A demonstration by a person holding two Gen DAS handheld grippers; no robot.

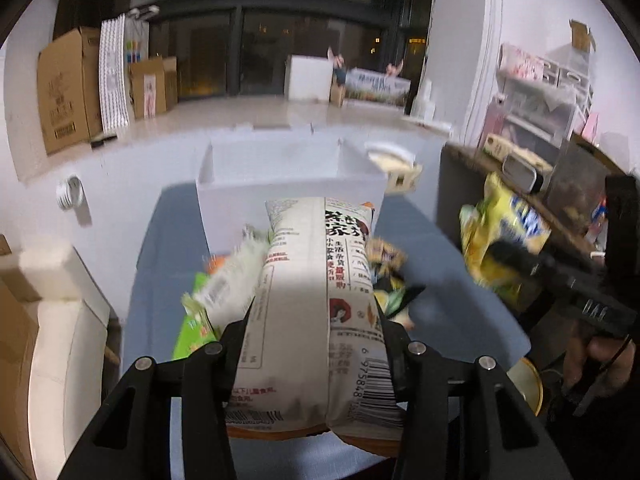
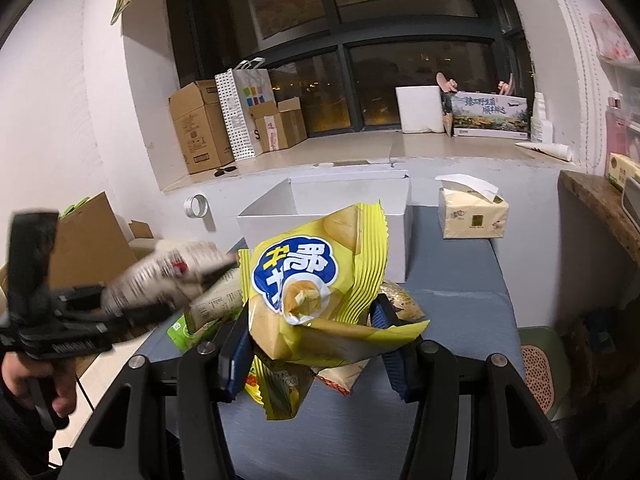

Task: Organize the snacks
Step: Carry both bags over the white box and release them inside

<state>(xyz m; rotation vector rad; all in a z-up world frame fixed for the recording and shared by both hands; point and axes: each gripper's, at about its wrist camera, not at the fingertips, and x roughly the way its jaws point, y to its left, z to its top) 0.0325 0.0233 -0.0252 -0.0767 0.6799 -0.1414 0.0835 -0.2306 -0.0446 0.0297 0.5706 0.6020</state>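
My left gripper is shut on a long cream snack bag with red and black print, held above the blue-grey table. My right gripper is shut on a yellow chip bag with a blue logo, lifted over the table; it also shows in the left wrist view. An open white box stands just beyond both bags, also seen in the right wrist view. Several more snack packs lie on the table under the held bags.
A tissue box stands on the table right of the white box. A brown shelf with appliances lies to the right. Cardboard boxes stand on the window sill. A roll of tape hangs on the wall.
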